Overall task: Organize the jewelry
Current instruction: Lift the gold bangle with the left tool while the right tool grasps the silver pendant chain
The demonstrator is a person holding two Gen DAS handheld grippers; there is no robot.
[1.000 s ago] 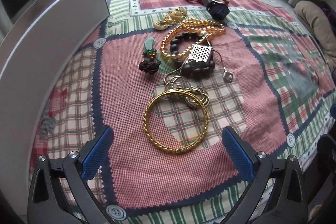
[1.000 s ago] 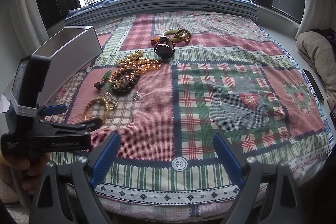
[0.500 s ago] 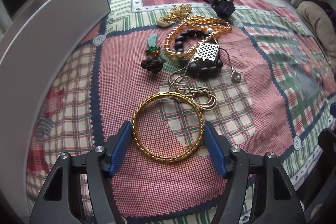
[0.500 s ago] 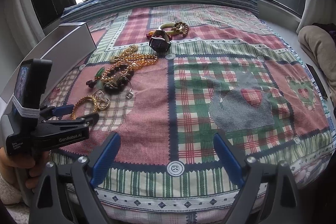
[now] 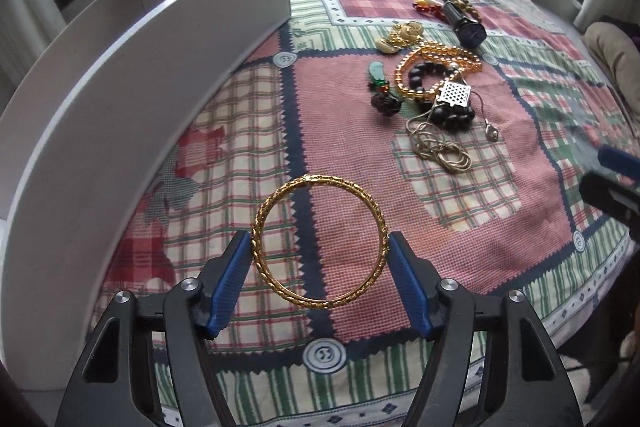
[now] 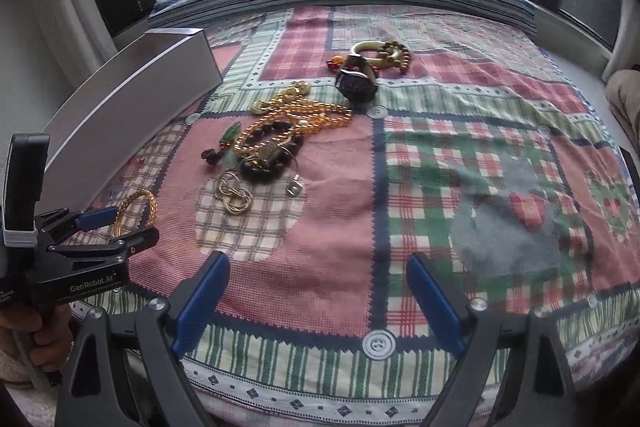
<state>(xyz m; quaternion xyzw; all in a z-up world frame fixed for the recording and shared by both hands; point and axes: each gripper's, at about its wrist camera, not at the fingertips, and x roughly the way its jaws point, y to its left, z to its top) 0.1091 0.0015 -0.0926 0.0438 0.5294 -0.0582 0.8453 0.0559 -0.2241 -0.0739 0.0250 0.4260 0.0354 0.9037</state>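
My left gripper (image 5: 318,247) is shut on a gold bangle (image 5: 308,179), with a blue pad pressing on each side of the ring. In the right wrist view the bangle (image 6: 138,197) hangs just above the patchwork quilt, gripped by the left gripper (image 6: 108,227), close to the long white box (image 5: 140,75). The other jewelry lies in a pile: silver chain rings (image 5: 448,155), a dark bead bracelet (image 5: 452,115), an amber bead strand (image 5: 436,55), a green pendant (image 5: 378,71) and a black watch (image 5: 468,25). Over the quilt's near edge, my right gripper (image 6: 317,263) is open and holds nothing.
The white box (image 6: 132,87) runs along the quilt's left side, its open top hidden from view. A cream bangle and wooden beads (image 6: 384,53) lie behind the watch. A person's hand (image 6: 44,339) holds the left gripper's handle. Beige fabric (image 5: 612,55) sits at the far right.
The left jaws closed on the gold bangle and carried it left, away from the silver rings and toward the white box. The right gripper shifted a little closer to the quilt and stayed open.
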